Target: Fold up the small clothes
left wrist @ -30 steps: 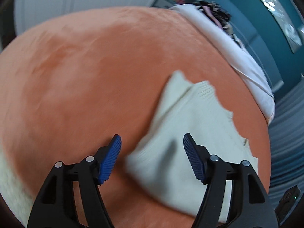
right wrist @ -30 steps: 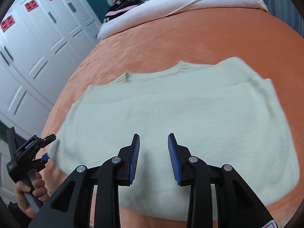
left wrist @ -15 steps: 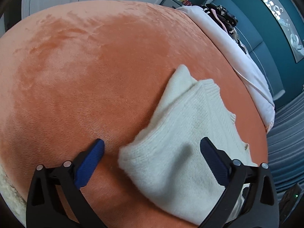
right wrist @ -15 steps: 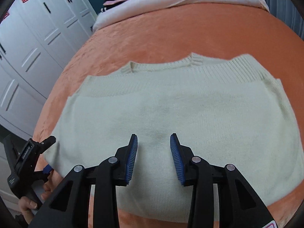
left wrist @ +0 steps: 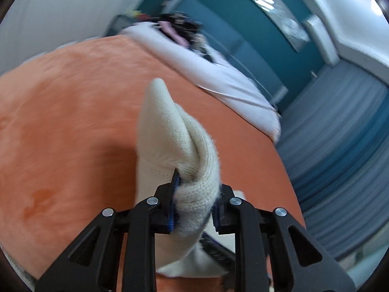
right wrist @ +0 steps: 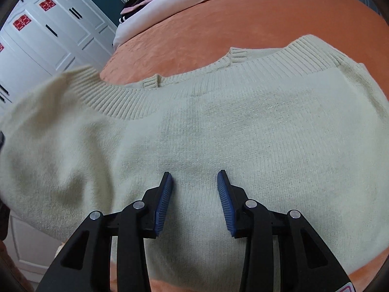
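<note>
Cream knit, a small sweater (right wrist: 218, 131), lies spread on the orange blanket (right wrist: 267, 17) of a bed, its ribbed neckline toward the far side; in the right wrist view its left edge is lifted off the blanket and blurred, rising in front of the white wardrobe doors (right wrist: 48, 31). The left gripper (left wrist: 193, 203) has just been closing, and its blue-padded fingers (left wrist: 173, 202) now pinch a bunched fold of the sweater (left wrist: 170, 133) between them, the knit rising from the grip to a rounded tip over the blanket (left wrist: 60, 102); the right gripper (right wrist: 194, 194) hangs above the middle of the garment with its fingers (right wrist: 164, 202) parted and nothing between them; whether their tips touch the knit I cannot tell. Beyond the blanket lies a white duvet (left wrist: 218, 73) with a dark pile of clothes (left wrist: 180, 29) on it, before a teal wall (left wrist: 243, 31).
</note>
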A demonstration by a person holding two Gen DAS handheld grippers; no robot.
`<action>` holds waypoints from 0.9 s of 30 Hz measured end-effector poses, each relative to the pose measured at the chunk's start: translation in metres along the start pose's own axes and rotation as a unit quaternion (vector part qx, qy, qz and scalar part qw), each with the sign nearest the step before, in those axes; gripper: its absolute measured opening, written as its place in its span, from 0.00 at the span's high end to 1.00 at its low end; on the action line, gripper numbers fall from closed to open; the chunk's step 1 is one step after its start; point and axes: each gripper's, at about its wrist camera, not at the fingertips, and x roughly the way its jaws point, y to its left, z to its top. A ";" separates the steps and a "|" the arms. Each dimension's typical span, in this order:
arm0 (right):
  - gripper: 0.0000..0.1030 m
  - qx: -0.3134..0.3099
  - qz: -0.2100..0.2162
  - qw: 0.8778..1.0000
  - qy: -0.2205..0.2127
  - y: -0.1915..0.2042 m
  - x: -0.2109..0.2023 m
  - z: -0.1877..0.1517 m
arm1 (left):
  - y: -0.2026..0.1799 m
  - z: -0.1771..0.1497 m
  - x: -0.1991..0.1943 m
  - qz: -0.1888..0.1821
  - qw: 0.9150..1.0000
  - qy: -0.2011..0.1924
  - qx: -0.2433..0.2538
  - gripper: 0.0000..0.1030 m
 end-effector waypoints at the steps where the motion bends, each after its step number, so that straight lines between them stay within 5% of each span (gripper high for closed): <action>1: 0.64 0.015 0.016 1.000 0.000 -0.006 -0.006 0.000 | -0.022 -0.004 0.011 -0.015 1.000 0.011 0.023 0.80; 4: 0.62 0.056 0.050 0.997 -0.013 -0.030 -0.031 -0.006 | -0.064 -0.028 0.056 -0.034 0.995 0.059 0.074 0.80; 8: 0.61 0.079 0.034 0.996 -0.028 -0.070 -0.064 -0.017 | -0.068 -0.059 0.111 0.004 0.990 0.108 0.086 0.80; 13: 0.58 0.062 0.012 0.997 -0.043 -0.094 -0.098 -0.030 | -0.034 -0.015 0.049 0.022 0.999 0.017 0.027 0.80; 18: 0.58 0.026 0.044 0.998 -0.034 -0.059 -0.082 -0.015 | 0.040 0.013 -0.024 0.083 0.994 -0.039 -0.057 0.80; 21: 0.74 -0.020 0.072 0.997 -0.025 -0.017 -0.066 -0.005 | 0.091 -0.005 -0.029 0.119 0.987 -0.018 -0.108 0.80; 23: 0.98 -0.041 0.080 0.996 -0.001 0.012 -0.039 -0.002 | 0.119 -0.023 -0.027 0.131 0.980 -0.010 -0.148 0.80; 25: 1.00 -0.046 0.054 0.996 0.056 0.027 0.008 0.003 | 0.138 -0.034 -0.024 0.142 0.975 -0.011 -0.171 0.80; 27: 1.00 -0.044 0.043 0.996 0.068 0.028 0.038 0.001 | 0.151 -0.033 -0.026 0.133 0.973 -0.008 -0.190 0.80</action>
